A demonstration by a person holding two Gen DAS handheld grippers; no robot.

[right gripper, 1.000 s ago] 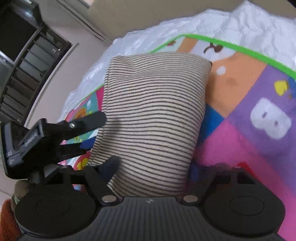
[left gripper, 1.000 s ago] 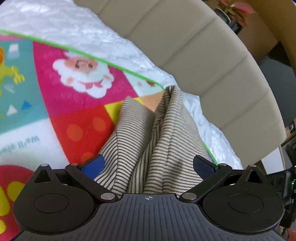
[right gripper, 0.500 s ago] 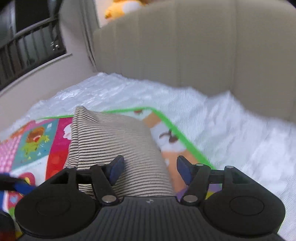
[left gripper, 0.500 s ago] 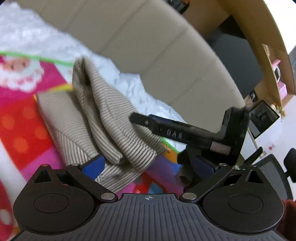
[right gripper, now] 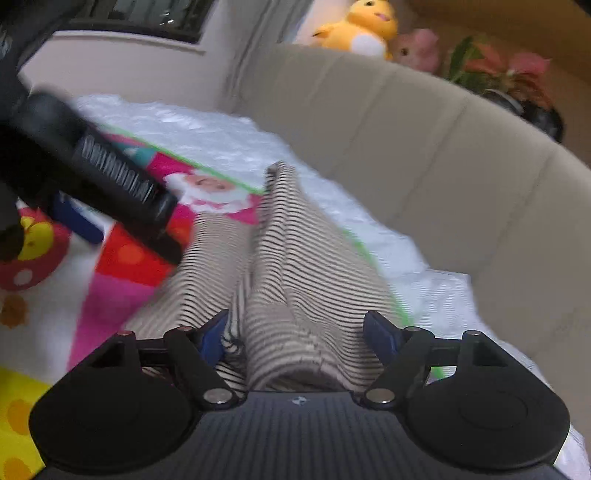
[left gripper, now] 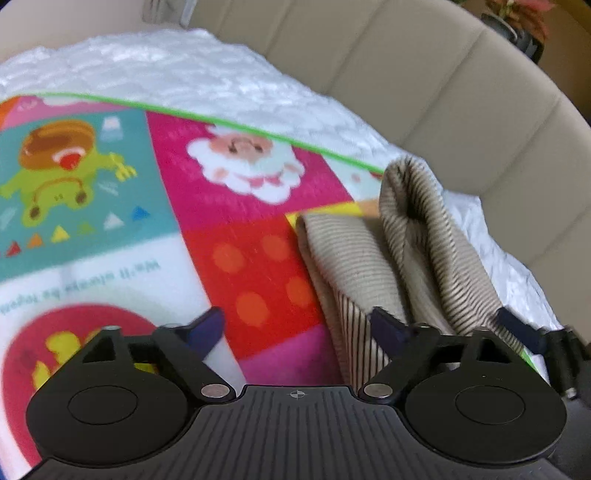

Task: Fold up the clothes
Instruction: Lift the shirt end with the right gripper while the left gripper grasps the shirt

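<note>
Two grippers are seen at one striped garment (left gripper: 417, 258), which lies bunched in a raised fold near the green-edged corner of the printed play mat (left gripper: 236, 206), on the white quilted cover (left gripper: 221, 81) before the beige headboard (left gripper: 443, 74).

Left gripper (left gripper: 295, 325): jaws stand wide apart and nothing is held; only the mat lies between them, and the right-hand finger (left gripper: 388, 328) sits at the garment's near left edge. Right gripper (right gripper: 295, 332): jaws are spread, with the near end of the garment lying between the fingers; no pinch is seen.

Step judged in hand: flattening and squaring the folded bundle. It is judged best done by pressing the raised ridge down evenly from both sides and aligning the edges before any further fold; a pull from one side alone is likely to reopen the layers.

View differences: the hollow inside the ridge and the flat lower layer are shown only by the left wrist view. The left tool's dark body (right gripper: 110, 177) crossing above the mat, and the plush toys (right gripper: 354, 26) and plant (right gripper: 509, 77) behind the headboard, are shown by the right wrist view.
</note>
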